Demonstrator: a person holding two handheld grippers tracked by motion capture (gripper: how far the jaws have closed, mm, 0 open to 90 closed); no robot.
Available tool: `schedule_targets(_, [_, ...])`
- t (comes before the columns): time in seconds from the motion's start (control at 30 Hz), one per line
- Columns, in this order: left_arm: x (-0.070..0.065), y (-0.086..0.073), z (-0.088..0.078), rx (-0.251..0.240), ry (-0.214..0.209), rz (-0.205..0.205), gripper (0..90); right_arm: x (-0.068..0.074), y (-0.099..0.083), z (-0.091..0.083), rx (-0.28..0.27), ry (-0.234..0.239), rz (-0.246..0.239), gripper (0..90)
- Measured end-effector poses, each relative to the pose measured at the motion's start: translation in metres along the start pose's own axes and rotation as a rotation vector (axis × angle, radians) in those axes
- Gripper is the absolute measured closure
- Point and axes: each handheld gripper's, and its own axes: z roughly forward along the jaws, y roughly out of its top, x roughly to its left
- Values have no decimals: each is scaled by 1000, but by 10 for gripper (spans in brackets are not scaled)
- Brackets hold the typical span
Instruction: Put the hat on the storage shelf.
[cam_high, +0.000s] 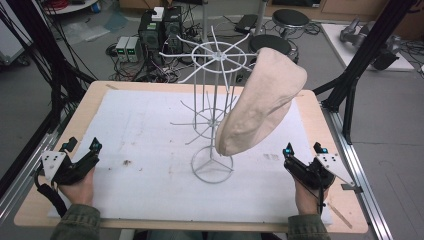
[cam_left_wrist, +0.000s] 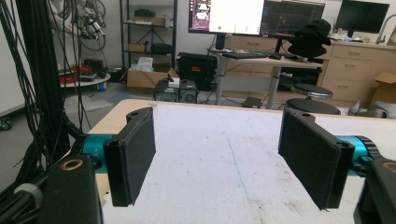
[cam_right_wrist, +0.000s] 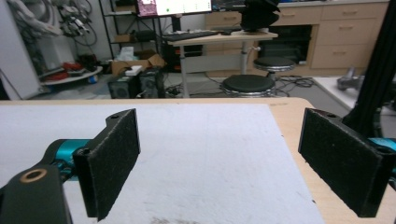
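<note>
Centrally we see a soft beige cap (cam_high: 262, 102) hanging on a thin white wire rack (cam_high: 214, 115) over the mat (cam_high: 150, 130), both grippers' (cam_high: 81, 150) (cam_high: 303, 152) rough black jaws spread wide, empty.

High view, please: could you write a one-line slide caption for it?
Beige fabric cap hangs on a white wire rack; open left claw and right claw rest at the table's near corners.
</note>
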Motion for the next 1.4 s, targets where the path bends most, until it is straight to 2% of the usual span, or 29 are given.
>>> schedule_targets(0.2, [0, 0, 1, -1, -1, -4, 275, -4, -9, 1, -15, -9, -9, 118])
schedule_targets(0.23, [0, 0, 1, 0, -2, -5, 275, -5, -10, 1, 3, -8, -8, 118])
schedule_targets(0.57, [0, -1, 1, 9, -7, -5, 275, 1, -13, 3, 27, -11, -22, 118])
schedule_targets(0.77, [0, -2, 1, 13, -8, -7, 275, 0, -13, 4, 40, -11, 5, 118])
schedule_targets(1.0, [1, -1, -2, 10, -3, -9, 275, -1, -13, 5, 46, -6, -4, 118])
schedule_targets(1.4, [1, -1, -2, 12, -2, -7, 275, -1, -13, 5, 52, -6, 13, 118])
